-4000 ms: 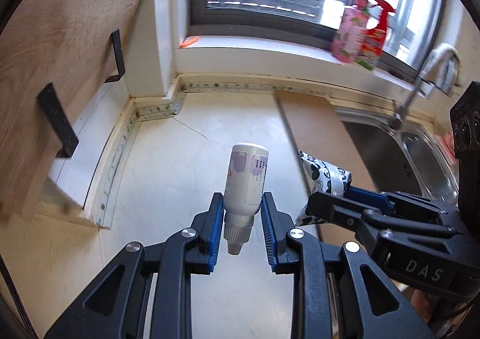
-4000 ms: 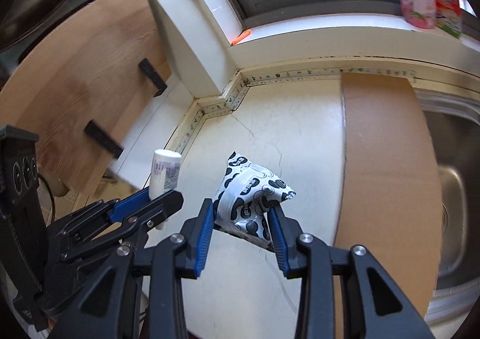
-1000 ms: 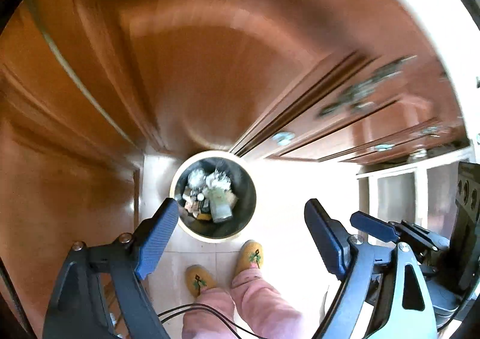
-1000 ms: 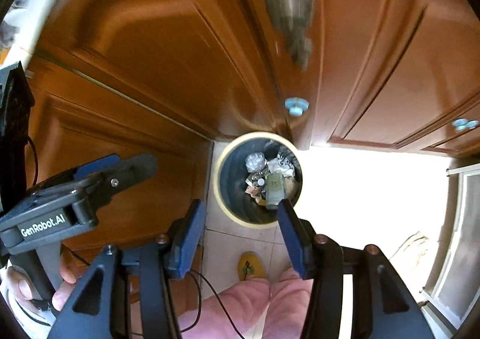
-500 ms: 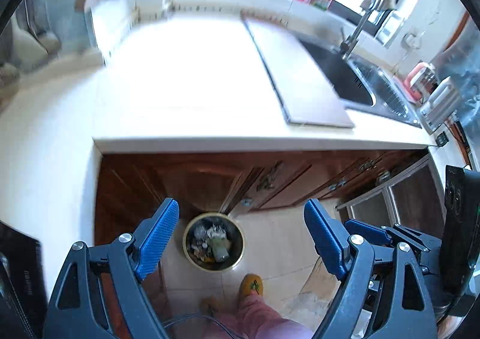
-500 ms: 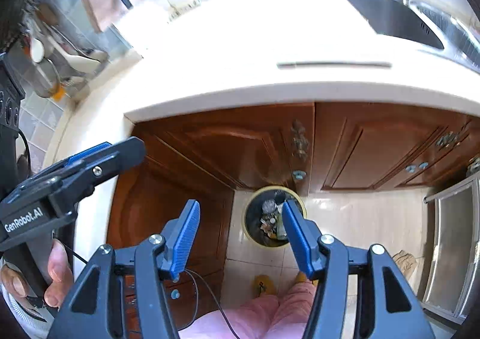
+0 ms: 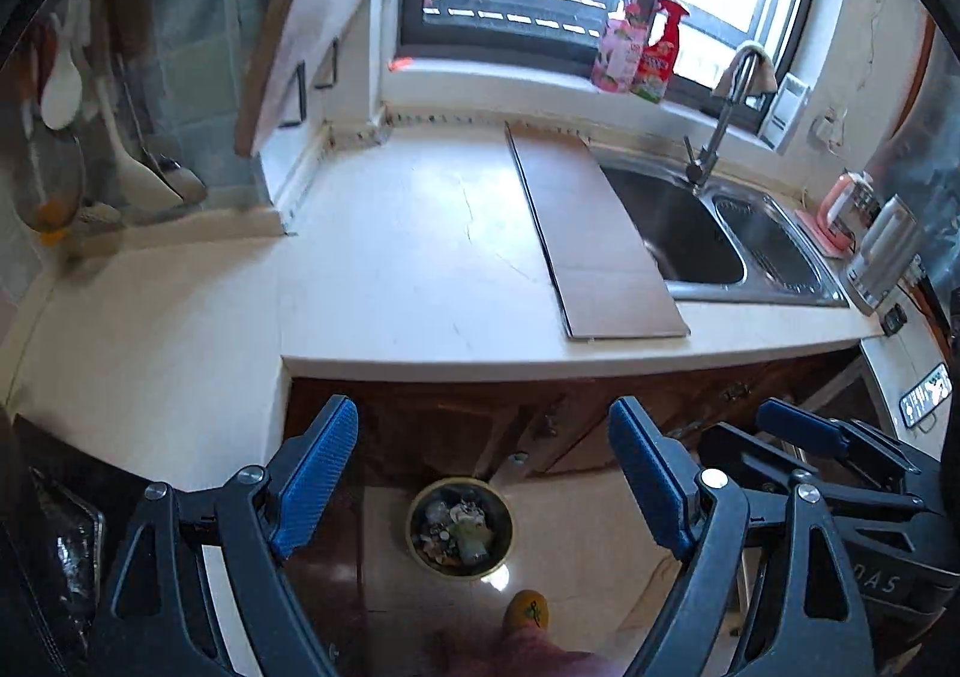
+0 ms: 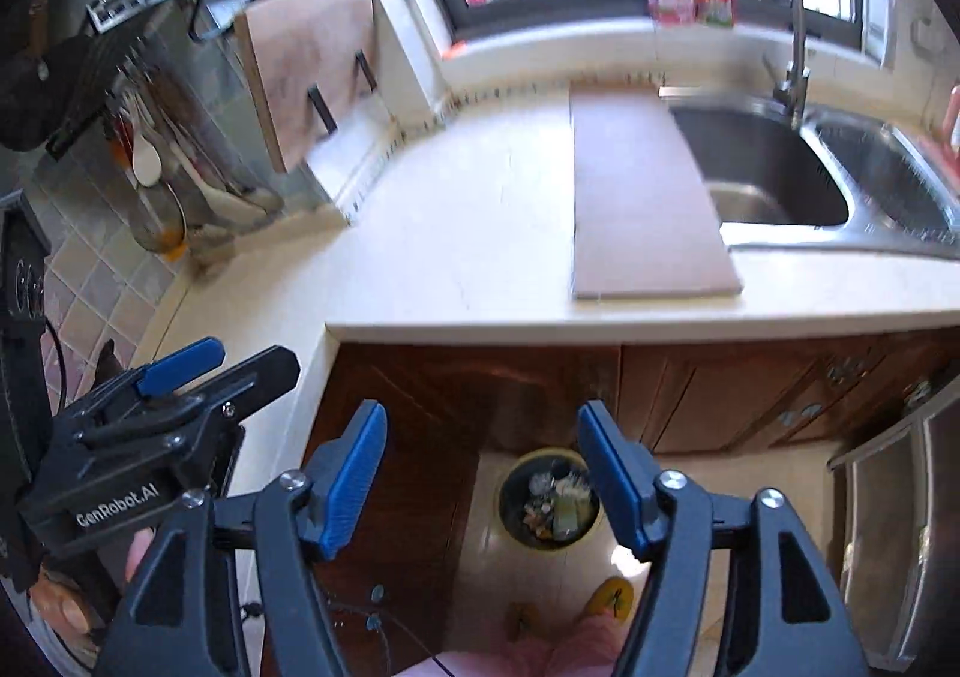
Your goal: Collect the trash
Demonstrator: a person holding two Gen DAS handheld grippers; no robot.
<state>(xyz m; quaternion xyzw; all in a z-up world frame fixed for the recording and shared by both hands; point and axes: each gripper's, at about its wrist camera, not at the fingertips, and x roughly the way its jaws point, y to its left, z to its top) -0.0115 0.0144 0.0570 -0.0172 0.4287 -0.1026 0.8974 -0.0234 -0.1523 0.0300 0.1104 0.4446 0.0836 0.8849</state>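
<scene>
Both grippers hang above the table (image 7: 420,269) edge, pointing steeply down toward the floor. The left gripper (image 7: 480,473) has its blue fingers (image 7: 315,467) spread wide with nothing between them. The right gripper (image 8: 480,473) is also empty; its fingers (image 8: 354,476) have just been opening and now stand well apart. The trash sits in a round bin (image 7: 459,528) on the tiled floor, just in front of the brown cabinet doors (image 8: 720,395) under the table; in both views the bin shows between the fingers but far below them. Inside it lie crumpled wrappers and a pale bottle, too small to tell further. A board (image 7: 591,233) lies flat on the table beside the sink (image 7: 720,239), and two spray bottles (image 7: 636,47) stand on the window sill. The person's yellow slipper (image 7: 528,608) and pink trouser legs (image 8: 540,653) show near the bin.
</scene>
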